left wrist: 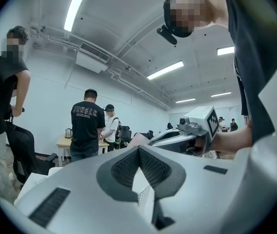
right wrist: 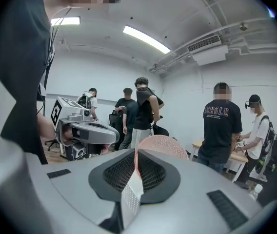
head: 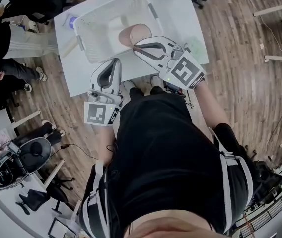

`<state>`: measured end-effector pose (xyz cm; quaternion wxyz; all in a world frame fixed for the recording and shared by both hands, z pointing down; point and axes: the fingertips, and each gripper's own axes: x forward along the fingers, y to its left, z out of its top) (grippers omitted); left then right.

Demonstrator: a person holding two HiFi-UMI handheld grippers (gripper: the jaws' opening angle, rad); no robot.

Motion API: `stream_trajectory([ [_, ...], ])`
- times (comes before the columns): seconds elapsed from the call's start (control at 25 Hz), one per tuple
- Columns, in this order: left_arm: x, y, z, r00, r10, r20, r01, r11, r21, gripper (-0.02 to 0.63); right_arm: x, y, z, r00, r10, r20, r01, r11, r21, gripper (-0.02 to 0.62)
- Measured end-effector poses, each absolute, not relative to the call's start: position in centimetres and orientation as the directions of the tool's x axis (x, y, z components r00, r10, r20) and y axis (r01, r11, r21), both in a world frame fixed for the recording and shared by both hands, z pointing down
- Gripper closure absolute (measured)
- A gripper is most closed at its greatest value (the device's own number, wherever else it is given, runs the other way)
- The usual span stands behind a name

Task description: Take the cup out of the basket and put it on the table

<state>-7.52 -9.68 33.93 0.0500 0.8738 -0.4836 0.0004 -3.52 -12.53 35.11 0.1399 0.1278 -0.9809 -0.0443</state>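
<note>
The person stands at a white desk (head: 190,19) with a claw tool in each hand. On the desk sits a white plastic lattice basket (head: 89,46), and the pale pink textured plastic cup (head: 131,33) shows over the basket's inside, close to its near right-hand corner.

The right claw (head: 136,44) has its jaws pressed together on the cup's thin rim. In the right gripper view the pink wall runs as a narrow edge between the two dark ribbed pads (right wrist: 116,172), and the rounded body of the cup bulges out beyond the tips. Whether the cup's base touches the basket floor cannot be told from above.

The left claw (head: 115,61) is just beside the basket's near wall, over the desk's front edge and apart from the cup. In its own view its jaws meet at the tips with nothing pinched between them, and only a pale sliver shows through the gap behind. That view also catches the right claw and the cup's pink edge off to the right.

Several people stand in the room behind, one in a black printed T-shirt (right wrist: 221,126) at a wooden side table (right wrist: 236,155)
</note>
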Motion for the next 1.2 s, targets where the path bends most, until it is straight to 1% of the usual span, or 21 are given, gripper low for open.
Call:
stream_trajectory([
  [0.44, -4.4, -8.8, 34.1, 0.533, -0.843, 0.065, -0.845, -0.529, 0.071, 0.586, 0.5, -11.1, 36.1, -0.925, -0.305, 0.227, -0.298, 0.952, 0.065, 0.563],
  [0.96, -0.8, -6.5, 34.5, 0.465, -0.881, 0.087, -0.885, -0.461, 0.063, 0.586, 3.8, -10.0, 37.0, -0.940, -0.269, 0.210, -0.260, 0.963, 0.067, 0.562],
  [1.2, -1.1, -5.1, 34.3, 0.444, -0.893, 0.074, -0.896, -0.440, 0.059, 0.586, 3.6, -9.3, 36.3, -0.944, -0.270, 0.187, -0.259, 0.962, 0.081, 0.563],
])
